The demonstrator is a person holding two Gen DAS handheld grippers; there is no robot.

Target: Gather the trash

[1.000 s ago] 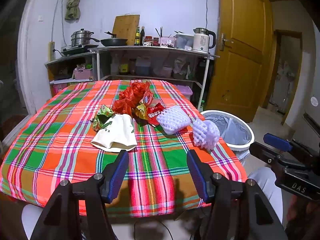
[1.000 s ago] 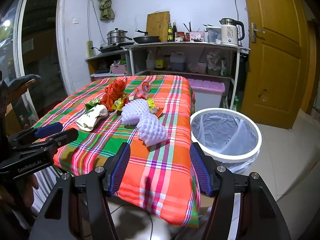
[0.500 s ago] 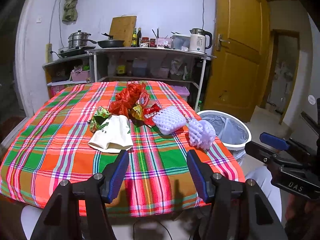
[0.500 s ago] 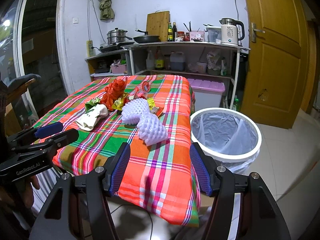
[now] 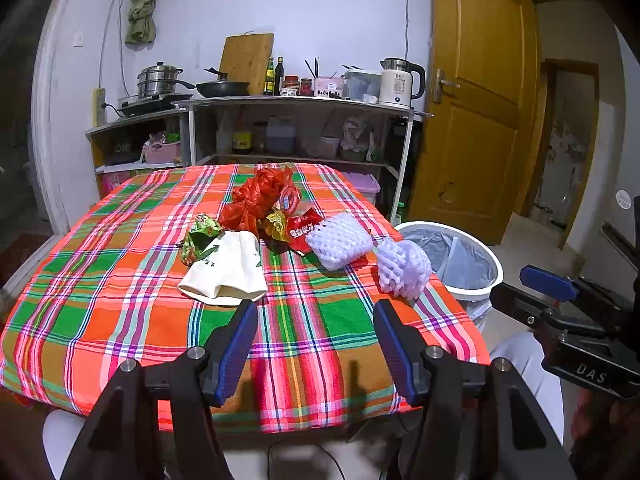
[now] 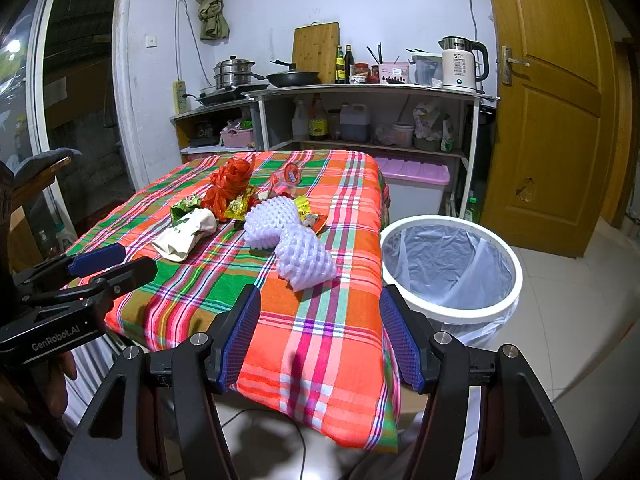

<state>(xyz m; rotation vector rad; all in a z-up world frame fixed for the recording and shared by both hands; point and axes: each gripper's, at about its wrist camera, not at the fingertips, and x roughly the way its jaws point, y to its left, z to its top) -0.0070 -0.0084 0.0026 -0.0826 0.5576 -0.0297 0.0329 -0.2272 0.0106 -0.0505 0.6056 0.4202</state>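
Note:
Trash lies on a plaid-covered table [image 5: 120, 320]: two white foam fruit nets [image 5: 402, 268] [image 5: 340, 240], a crumpled white paper bag [image 5: 226, 268], a green wrapper [image 5: 200, 236], a red plastic bag [image 5: 256, 200] and red and yellow snack wrappers [image 5: 300, 228]. The near foam net [image 6: 304, 256] also shows in the right wrist view. A white bin [image 6: 452, 268] lined with a grey bag stands on the floor right of the table. My left gripper [image 5: 316, 344] is open and empty over the table's near edge. My right gripper [image 6: 320, 336] is open and empty near the table's corner.
A metal shelf [image 5: 296, 120] with pots, bottles and a kettle [image 5: 400, 82] stands behind the table. A yellow door [image 5: 476, 120] is at the right. A pink-lidded box [image 6: 416, 188] sits under the shelf. Tiled floor [image 6: 580, 320] surrounds the bin.
The left wrist view has pulled back and risen slightly, so the table looks a bit farther. The right gripper has barely moved. Both stay open.

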